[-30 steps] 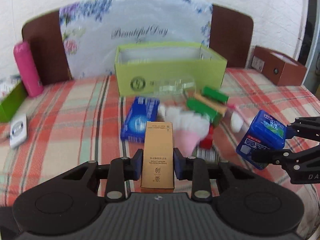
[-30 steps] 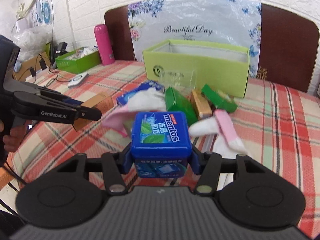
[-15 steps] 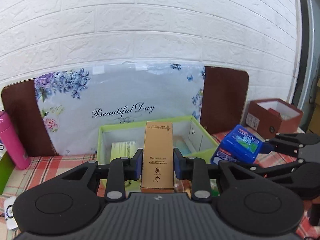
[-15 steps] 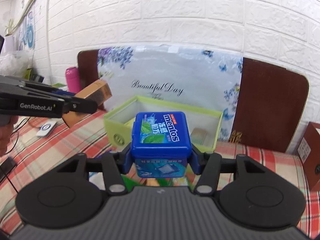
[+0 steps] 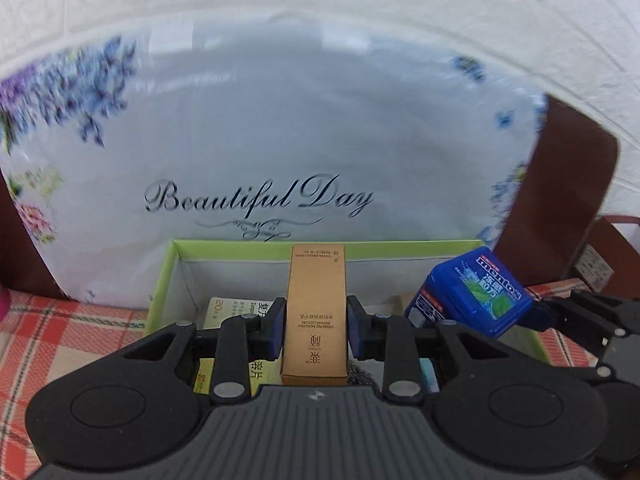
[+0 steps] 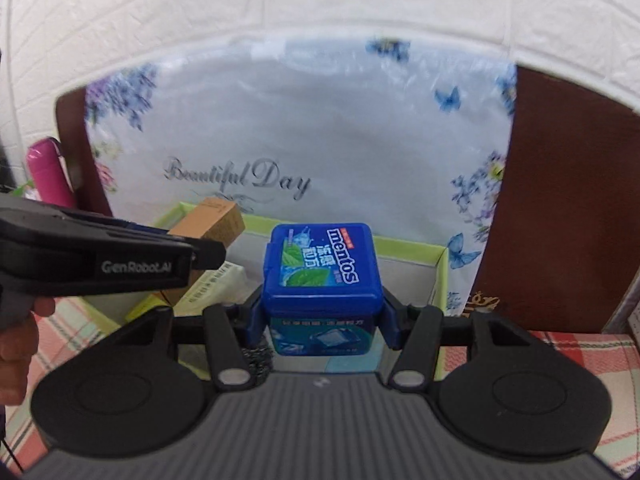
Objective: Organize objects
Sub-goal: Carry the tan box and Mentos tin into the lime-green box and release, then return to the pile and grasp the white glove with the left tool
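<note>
We carry the tan carton [image 5: 314, 312] upright in the left gripper [image 5: 315, 328], its long axis pointing away over the green box [image 5: 256, 245] just beneath. The right gripper [image 6: 322, 312] clamps the squat blue plastic mint tub [image 6: 320, 276] alongside, equally near. Papery packets [image 6: 208, 284] seem to lie inside.

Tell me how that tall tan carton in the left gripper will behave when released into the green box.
The tan carton is tall and narrow, so it will probably topple if dropped upright. It looks like stiff, light cardboard. The green box already holds packets, so it may land crooked.
</note>
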Tool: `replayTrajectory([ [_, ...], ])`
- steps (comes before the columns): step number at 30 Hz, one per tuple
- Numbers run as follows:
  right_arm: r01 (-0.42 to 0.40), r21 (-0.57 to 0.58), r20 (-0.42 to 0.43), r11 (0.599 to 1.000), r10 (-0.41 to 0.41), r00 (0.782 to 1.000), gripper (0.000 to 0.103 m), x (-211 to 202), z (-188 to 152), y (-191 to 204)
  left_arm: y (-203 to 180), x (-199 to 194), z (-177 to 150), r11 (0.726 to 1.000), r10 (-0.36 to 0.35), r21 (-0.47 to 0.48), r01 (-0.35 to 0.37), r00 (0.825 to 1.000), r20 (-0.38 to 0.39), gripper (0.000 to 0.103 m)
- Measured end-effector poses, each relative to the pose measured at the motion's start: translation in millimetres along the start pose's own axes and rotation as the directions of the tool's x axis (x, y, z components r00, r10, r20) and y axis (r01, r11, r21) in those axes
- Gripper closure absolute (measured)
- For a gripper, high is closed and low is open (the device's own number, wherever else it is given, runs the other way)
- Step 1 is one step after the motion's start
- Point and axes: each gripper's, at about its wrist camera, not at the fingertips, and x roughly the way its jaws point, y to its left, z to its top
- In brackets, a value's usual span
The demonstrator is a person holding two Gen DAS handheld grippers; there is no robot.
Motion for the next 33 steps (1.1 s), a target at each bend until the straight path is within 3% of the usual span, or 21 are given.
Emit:
replayTrajectory([
  [7, -0.012, 0.017, -0.074, 1.0, 0.013, 0.997, 0.049, 44, 5, -1, 7, 30, 3, 1.0, 0.01, -0.02, -0.01, 1.0, -0.011, 0.07],
  [8, -0.015, 0.014, -0.083, 1.0, 0.016, 0.996, 0.046, 46, 5, -1, 8, 29, 2, 1.0, 0.008, -0.027, -0.008, 1.0, -0.001, 0.055],
  [9, -0.007, 0.009, -0.067, 1.0, 0.008, 0.998, 0.041, 44, 5, -1, 9, 27, 2, 0.999, 0.009, -0.035, -0.009, 1.0, -0.001, 0.029],
  [10, -0.006, 0.003, -0.046, 1.0, 0.006, 0.999, 0.028, 39, 4, -2, 11, 22, 2, 0.999, 0.009, -0.049, -0.008, 1.0, 0.02, 0.023],
  [13, 0.027, -0.015, 0.023, 1.0, -0.027, 0.999, 0.021, 20, 9, -6, 14, 4, 4, 0.999, 0.001, -0.054, 0.005, 0.995, 0.1, 0.02],
  [17, 0.036, -0.01, 0.085, 0.999, -0.035, 0.996, 0.01, -6, 12, -11, 16, -15, 7, 0.997, -0.001, -0.075, 0.009, 0.994, 0.108, 0.02],
  [23, 0.032, 0.004, 0.106, 0.999, -0.032, 0.994, 0.0, -41, 0, -9, 3, -49, -2, 0.998, 0.066, -0.021, -0.065, 0.995, 0.073, 0.02],
  [33, 0.005, -0.011, 0.134, 1.0, -0.004, 0.991, 0.0, -113, -48, 4, -15, -114, -54, 0.998, 0.066, 0.013, -0.067, 0.996, 0.063, 0.02],
])
